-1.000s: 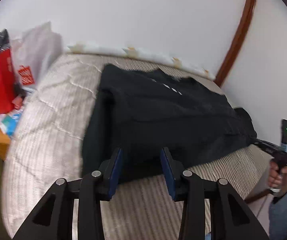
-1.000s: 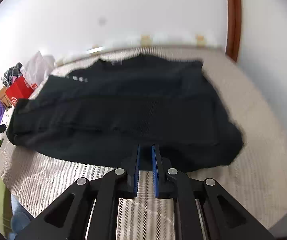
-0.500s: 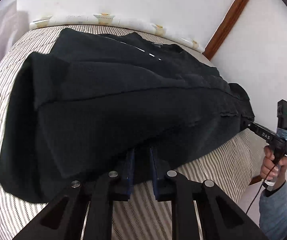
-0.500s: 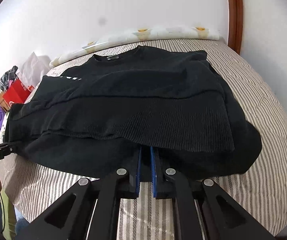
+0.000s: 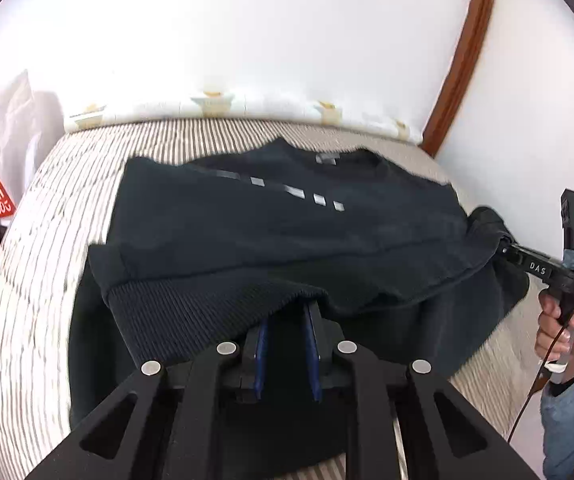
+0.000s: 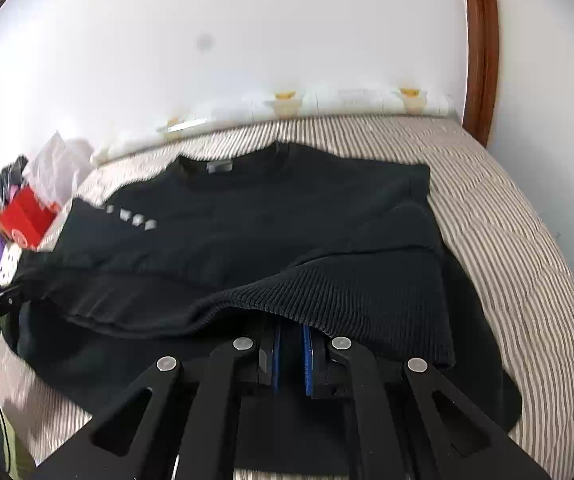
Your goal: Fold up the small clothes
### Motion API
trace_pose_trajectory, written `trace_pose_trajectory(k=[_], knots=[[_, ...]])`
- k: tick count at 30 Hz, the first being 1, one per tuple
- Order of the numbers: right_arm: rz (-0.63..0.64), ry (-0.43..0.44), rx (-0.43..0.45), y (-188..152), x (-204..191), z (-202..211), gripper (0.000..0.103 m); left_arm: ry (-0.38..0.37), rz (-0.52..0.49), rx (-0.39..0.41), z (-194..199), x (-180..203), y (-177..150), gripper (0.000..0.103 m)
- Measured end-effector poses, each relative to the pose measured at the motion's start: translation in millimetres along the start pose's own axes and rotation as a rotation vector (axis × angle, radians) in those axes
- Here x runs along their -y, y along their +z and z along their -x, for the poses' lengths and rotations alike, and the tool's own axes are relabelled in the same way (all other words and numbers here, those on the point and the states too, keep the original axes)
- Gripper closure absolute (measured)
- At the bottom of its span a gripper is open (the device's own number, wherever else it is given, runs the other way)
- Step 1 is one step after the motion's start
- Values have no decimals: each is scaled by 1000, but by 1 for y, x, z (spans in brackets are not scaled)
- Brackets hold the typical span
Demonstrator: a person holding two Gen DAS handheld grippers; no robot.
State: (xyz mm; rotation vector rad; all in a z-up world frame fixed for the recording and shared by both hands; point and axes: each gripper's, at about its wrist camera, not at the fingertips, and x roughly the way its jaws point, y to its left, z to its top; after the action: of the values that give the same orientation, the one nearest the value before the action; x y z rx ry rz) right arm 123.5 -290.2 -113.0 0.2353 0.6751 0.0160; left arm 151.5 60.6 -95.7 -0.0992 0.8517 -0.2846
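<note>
A black sweater (image 5: pixel 287 232) with small white marks lies on a striped bed (image 5: pixel 47 264), collar toward the wall. Its ribbed bottom hem (image 5: pixel 191 312) is lifted and carried over the body toward the collar. My left gripper (image 5: pixel 285 312) is shut on the hem near its left corner; the cloth drapes over the fingertips. My right gripper (image 6: pixel 289 330) is shut on the ribbed hem (image 6: pixel 359 296) near the right corner, fingertips hidden under it. The sweater fills the right wrist view (image 6: pixel 287 216). The right gripper also shows at the right in the left wrist view (image 5: pixel 503 246).
The bed (image 6: pixel 519 248) stands against a white wall with a wooden door frame (image 5: pixel 463 56) at the right. A red bag (image 6: pixel 27 216) and a white plastic bag (image 5: pixel 3 152) sit on a side table left of the bed.
Both grippers have lifted the hem and carried it farther over the sweater toward the collar. The left gripper closed on the hem within the last second.
</note>
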Motion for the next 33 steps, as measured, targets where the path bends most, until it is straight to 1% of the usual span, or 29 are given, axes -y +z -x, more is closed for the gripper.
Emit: trace_pose_trajectory(k=[4,8,9,10,12,14,15,16,17,18,19,21,24,25,27,30,32,33], knots=[[-59,-13,7,22,13,-18,95,12,14,55,-5,-12,23,86],[-121,-44,-22,43,30,-43,95,49,-15,83,-16,-15,50,86],[-132,-64,-29,48,33,-50,95,58,-24,85,-20,-14,57,86],[-133,-77,-29,51,34,-52,95,64,-30,90,-25,-14,64,86],[-115,-104,-19,57,35,-54,94,52,-22,104,-32,-14,77,86],[-86,-139,-14,61,34,-54,89,29,-6,121,-30,-16,86,82],[-71,-149,-11,62,34,-54,82,11,-2,142,-27,-19,89,76],[-58,-155,-10,64,35,-54,71,1,-1,159,-24,-20,91,71],[-45,-159,-10,66,35,-54,66,-1,2,179,-18,-24,92,58],[-34,-162,-9,68,35,-54,57,3,8,193,-16,-27,93,51],[-21,-163,-11,71,36,-56,55,7,19,200,-12,-34,92,51],[11,-183,-24,76,36,-63,54,12,33,190,-10,-42,90,51],[34,-228,-39,83,38,-76,54,46,65,168,-8,-61,83,51],[28,-229,-48,85,41,-81,54,50,75,158,-7,-69,80,50],[20,-201,-76,89,44,-92,54,46,86,126,-10,-80,76,48],[14,-196,-95,91,47,-104,54,47,81,50,-24,-88,72,48],[16,-183,-99,92,47,-109,58,50,70,22,-37,-90,72,48],[15,-178,-99,92,47,-110,66,59,67,10,-42,-91,71,49]])
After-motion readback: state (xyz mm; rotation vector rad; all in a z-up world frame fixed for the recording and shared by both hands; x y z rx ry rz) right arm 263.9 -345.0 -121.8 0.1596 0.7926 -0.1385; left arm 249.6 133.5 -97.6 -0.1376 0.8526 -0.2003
